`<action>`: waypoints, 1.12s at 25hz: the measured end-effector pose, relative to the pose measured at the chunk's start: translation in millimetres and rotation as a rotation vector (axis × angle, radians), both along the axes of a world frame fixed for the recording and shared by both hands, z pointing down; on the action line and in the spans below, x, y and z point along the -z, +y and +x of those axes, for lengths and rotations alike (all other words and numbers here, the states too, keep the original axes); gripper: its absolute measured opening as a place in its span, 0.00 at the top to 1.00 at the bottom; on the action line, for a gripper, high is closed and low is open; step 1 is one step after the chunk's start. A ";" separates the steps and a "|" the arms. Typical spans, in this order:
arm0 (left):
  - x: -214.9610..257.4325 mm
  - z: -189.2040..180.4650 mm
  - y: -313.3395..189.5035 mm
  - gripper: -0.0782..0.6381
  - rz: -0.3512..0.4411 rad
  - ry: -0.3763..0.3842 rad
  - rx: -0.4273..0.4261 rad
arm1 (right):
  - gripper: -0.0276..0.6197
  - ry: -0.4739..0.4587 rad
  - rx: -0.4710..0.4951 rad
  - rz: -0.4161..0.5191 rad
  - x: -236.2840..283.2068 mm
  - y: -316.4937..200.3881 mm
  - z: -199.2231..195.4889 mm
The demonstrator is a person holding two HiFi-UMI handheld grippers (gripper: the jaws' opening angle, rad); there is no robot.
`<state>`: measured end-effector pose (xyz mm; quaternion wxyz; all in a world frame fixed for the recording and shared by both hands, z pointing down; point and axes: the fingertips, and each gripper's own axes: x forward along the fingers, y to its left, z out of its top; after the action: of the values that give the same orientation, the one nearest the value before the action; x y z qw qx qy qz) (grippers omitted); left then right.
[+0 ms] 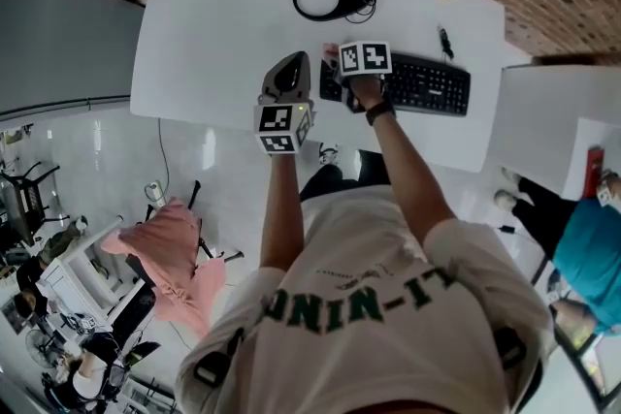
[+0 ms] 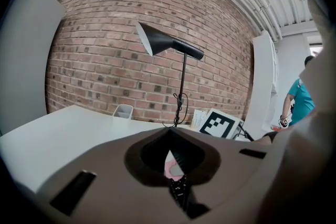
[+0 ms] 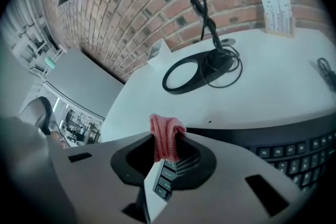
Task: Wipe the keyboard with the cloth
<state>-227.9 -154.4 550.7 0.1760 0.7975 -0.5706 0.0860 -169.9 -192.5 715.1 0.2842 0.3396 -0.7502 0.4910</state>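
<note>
Right claw [image 3: 169, 150]: closed on the cloth [image 3: 166, 139], a pink fold pinched between the jaws and standing up past their tips. Left claw [image 2: 170, 139]: jaws together, nothing held. In the head view it hangs over the table [image 1: 213, 44] just left of the right one, apart from the keyboard [image 1: 427, 84]. Position: the right claw sits at the keyboard's left end, with the key rows running away to its right and a few keys showing through the gap under the jaws. Whether the cloth touches the keys I cannot tell. Assessment of the step in hand, the wipe itself: only a short fold protrudes, so I judge the claw must tilt down until cloth, not jaw tip, meets the keys. It should then travel along the rows toward the right end with light, even pressure. Risk noted: too hard a push may shift the keyboard, since nothing steadies it; the left claw could brace the near edge. Grip appears adequate, yet a drag against key edges could pull the fold loose.
</note>
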 end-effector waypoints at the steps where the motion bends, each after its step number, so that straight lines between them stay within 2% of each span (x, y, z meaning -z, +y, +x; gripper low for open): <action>1: -1.4 -0.8 1.2 0.90 -0.006 0.001 0.003 | 0.87 0.006 0.024 -0.025 -4.8 2.3 -2.9; 3: -3.7 -2.8 2.7 0.90 -0.015 0.002 0.010 | 0.87 0.013 0.051 -0.063 -11.5 5.2 -7.4; 9: -8.2 1.4 1.1 0.90 -0.043 -0.007 0.016 | 0.88 0.073 0.038 -0.096 -22.6 -0.7 -3.5; 14: -6.1 13.2 -0.6 0.90 -0.055 -0.021 -0.004 | 0.88 0.064 0.023 -0.139 -26.5 -2.1 3.4; 28: -3.8 42.5 -8.2 0.90 -0.058 -0.052 -0.022 | 0.88 0.098 -0.007 -0.147 -27.3 -4.1 47.8</action>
<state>-185.4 -162.7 554.5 0.1834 0.7959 -0.5633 0.1252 -122.1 -196.6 742.4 0.3431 0.3440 -0.6961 0.5286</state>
